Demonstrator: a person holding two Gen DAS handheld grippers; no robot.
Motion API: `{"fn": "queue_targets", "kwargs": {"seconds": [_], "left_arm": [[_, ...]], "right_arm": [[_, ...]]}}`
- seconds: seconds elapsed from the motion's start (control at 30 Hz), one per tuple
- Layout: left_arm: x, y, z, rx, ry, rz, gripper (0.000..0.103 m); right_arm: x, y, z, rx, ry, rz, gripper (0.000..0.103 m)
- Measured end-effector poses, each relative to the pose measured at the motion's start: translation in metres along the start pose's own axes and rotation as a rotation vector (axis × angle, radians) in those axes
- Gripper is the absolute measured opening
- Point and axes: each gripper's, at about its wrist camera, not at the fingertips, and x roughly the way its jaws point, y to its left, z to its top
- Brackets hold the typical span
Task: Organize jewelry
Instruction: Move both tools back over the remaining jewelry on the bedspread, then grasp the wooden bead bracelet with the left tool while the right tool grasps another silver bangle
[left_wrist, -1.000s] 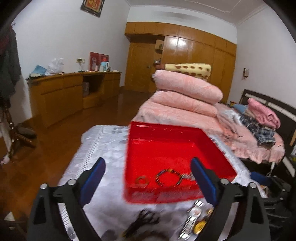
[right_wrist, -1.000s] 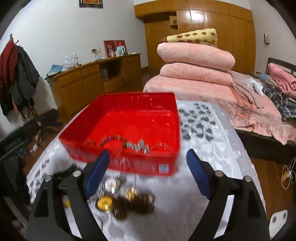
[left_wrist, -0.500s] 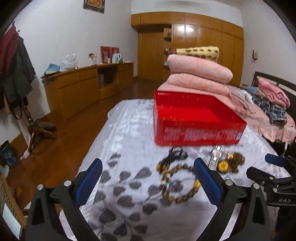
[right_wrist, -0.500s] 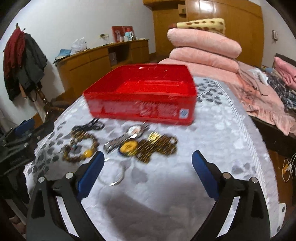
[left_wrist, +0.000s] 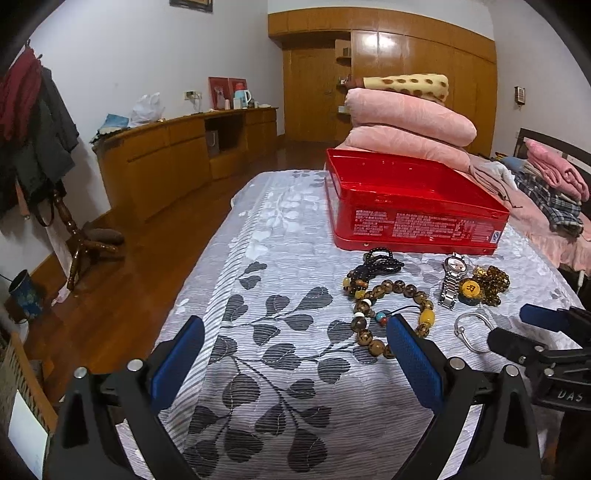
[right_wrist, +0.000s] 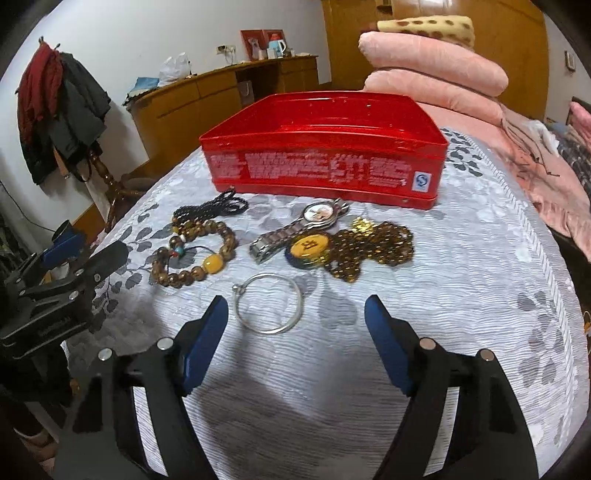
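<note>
A red box (left_wrist: 413, 206) (right_wrist: 325, 158) stands on the patterned tablecloth. In front of it lie a brown bead bracelet (left_wrist: 388, 286) (right_wrist: 212, 264), a black bead string (left_wrist: 382, 264) (right_wrist: 221, 205), a steel watch (left_wrist: 452, 280) (right_wrist: 295, 229), a yellow pendant (left_wrist: 471, 290) (right_wrist: 308, 248), a golden bead necklace (left_wrist: 493, 282) (right_wrist: 373, 247) and a silver bangle (left_wrist: 459, 325) (right_wrist: 269, 331). My left gripper (left_wrist: 293, 328) is open over bare cloth, its right finger beside the bracelet. My right gripper (right_wrist: 295, 306) hovers at the bangle with its jaws closing; the pads do not touch it.
The table (left_wrist: 258, 258) drops off to a wooden floor on the left. A bed with stacked pink quilts (left_wrist: 410, 122) lies behind and to the right. A wooden sideboard (left_wrist: 166, 158) lines the far wall, and a coat stand (right_wrist: 62, 110) is at the left.
Both grippers have drawn back from over the red box and sunk towards the jewelry in front of it. The right jaws stand narrower than half a second ago.
</note>
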Motion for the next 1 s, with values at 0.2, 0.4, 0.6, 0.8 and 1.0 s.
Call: {"fn": "queue_targets", "kwargs": {"seconds": [0.2, 0.4, 0.6, 0.8, 1.0], "left_arm": [[0.0, -0.001, -0.003, 0.012, -0.004, -0.008, 0.097], [-0.001, 0.002, -0.003, -0.004, -0.008, -0.021, 0.097], [-0.002, 0.001, -0.004, -0.009, -0.011, -0.037, 0.097], [-0.004, -0.004, -0.003, -0.003, -0.014, -0.059, 0.097], [-0.003, -0.015, -0.002, 0.014, -0.012, -0.093, 0.096]], "right_arm": [[0.01, 0.008, -0.001, -0.007, 0.036, -0.004, 0.07], [0.018, 0.015, -0.002, -0.027, 0.05, -0.032, 0.067], [0.021, 0.02, 0.0, -0.052, 0.044, -0.06, 0.055], [0.02, 0.021, 0.0, -0.071, 0.038, -0.054, 0.045], [0.007, 0.008, 0.0, -0.051, 0.013, -0.075, 0.045]]}}
